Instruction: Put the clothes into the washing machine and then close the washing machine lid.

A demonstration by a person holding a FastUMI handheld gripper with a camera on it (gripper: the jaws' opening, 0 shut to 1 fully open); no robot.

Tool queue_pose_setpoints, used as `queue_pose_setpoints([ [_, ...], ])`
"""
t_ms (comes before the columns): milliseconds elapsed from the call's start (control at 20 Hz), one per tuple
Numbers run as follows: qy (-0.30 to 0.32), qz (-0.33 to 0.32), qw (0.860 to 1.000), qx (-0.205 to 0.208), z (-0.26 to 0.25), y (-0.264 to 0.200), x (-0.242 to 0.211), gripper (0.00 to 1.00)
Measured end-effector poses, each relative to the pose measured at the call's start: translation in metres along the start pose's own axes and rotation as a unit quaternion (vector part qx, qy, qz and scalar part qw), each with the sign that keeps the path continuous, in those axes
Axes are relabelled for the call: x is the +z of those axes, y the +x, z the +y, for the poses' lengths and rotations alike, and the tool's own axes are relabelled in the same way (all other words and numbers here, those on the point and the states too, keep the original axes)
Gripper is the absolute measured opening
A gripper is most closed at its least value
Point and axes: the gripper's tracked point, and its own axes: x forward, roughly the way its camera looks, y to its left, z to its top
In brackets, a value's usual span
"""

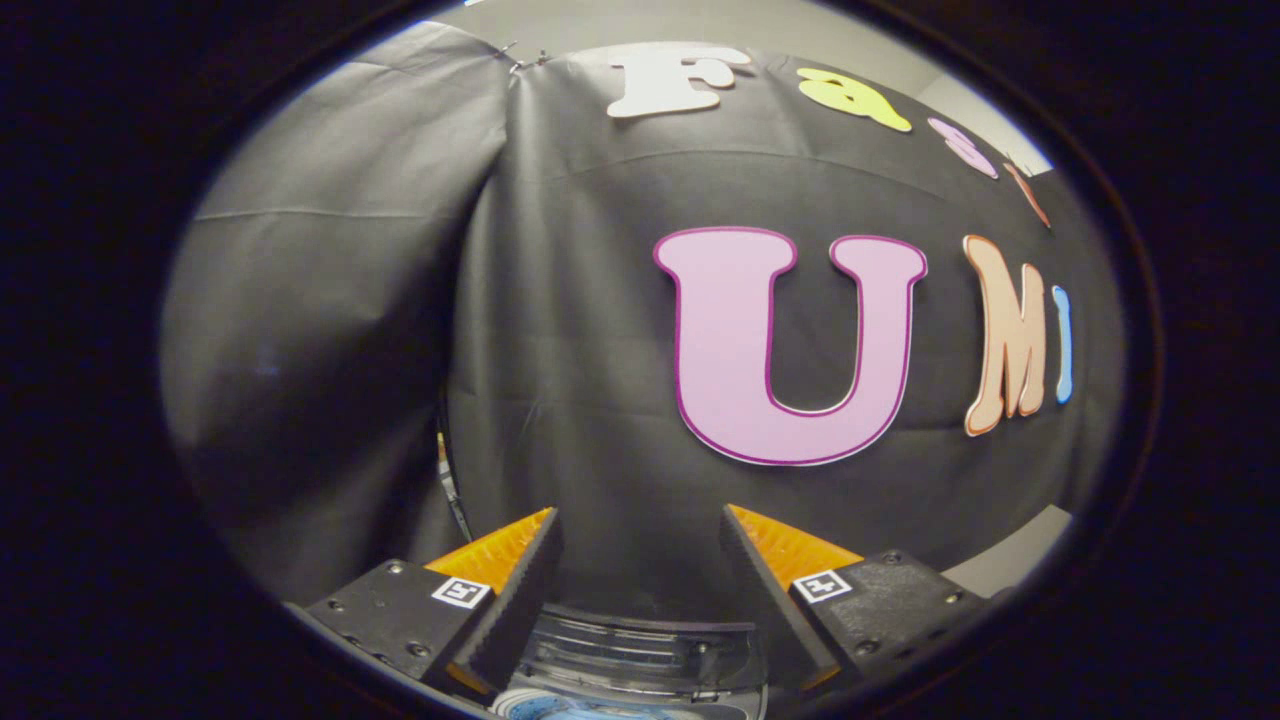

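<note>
Above the washing machine (640,655) (its clear lid just below the fingers), the gripper (640,560) hangs spread and empty, apparently poised to descend.

Low between the two fingers of the claw (640,515), which stand spread apart with nothing pressed between them, shows the top of a small washing machine (700,668). It has a clear, ribbed lid (640,640) in a dark frame and a patch of pale blue (590,708) just below that. What the machine stands on is hidden beneath the fingers, so I cannot tell whether a table or the floor carries it. Beyond the right finger a pale grey surface (1010,560) shows under the hem of the black cloth wall (560,330); whether it is floor or wall is unclear.
</note>
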Motion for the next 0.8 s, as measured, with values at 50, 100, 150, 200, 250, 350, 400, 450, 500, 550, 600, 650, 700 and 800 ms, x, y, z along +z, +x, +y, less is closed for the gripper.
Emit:
queue_pose_setpoints([
  [50, 0.001, 0.003, 1.000, -0.007, -0.003, 0.009, -0.004, 0.94],
  [100, 0.004, 0.011, 1.000, -0.018, -0.008, 0.015, -0.009, 0.95],
  [150, 0.007, 0.021, 0.999, -0.028, -0.013, 0.022, -0.017, 0.95],
  [200, 0.011, 0.032, 0.999, -0.038, -0.017, 0.026, -0.024, 0.95],
  [250, 0.010, 0.039, 0.998, -0.045, -0.021, 0.029, -0.030, 0.95],
  [350, 0.006, 0.051, 0.997, -0.050, -0.024, 0.034, -0.039, 0.96],
  [400, 0.004, 0.059, 0.997, -0.049, -0.024, 0.034, -0.046, 0.96],
  [450, 0.003, 0.070, 0.996, -0.048, -0.023, 0.034, -0.055, 0.96],
  [500, 0.001, 0.081, 0.996, -0.045, -0.021, 0.034, -0.062, 0.96],
  [550, 0.000, 0.090, 0.995, -0.040, -0.019, 0.036, -0.068, 0.96],
  [600, -0.002, 0.101, 0.994, -0.036, -0.016, 0.037, -0.074, 0.96],
  [650, -0.004, 0.111, 0.993, -0.032, -0.014, 0.036, -0.083, 0.96],
  [700, -0.007, 0.122, 0.992, -0.029, -0.010, 0.035, -0.092, 0.96],
  [800, -0.012, 0.142, 0.990, -0.018, -0.004, 0.034, -0.111, 0.96],
])
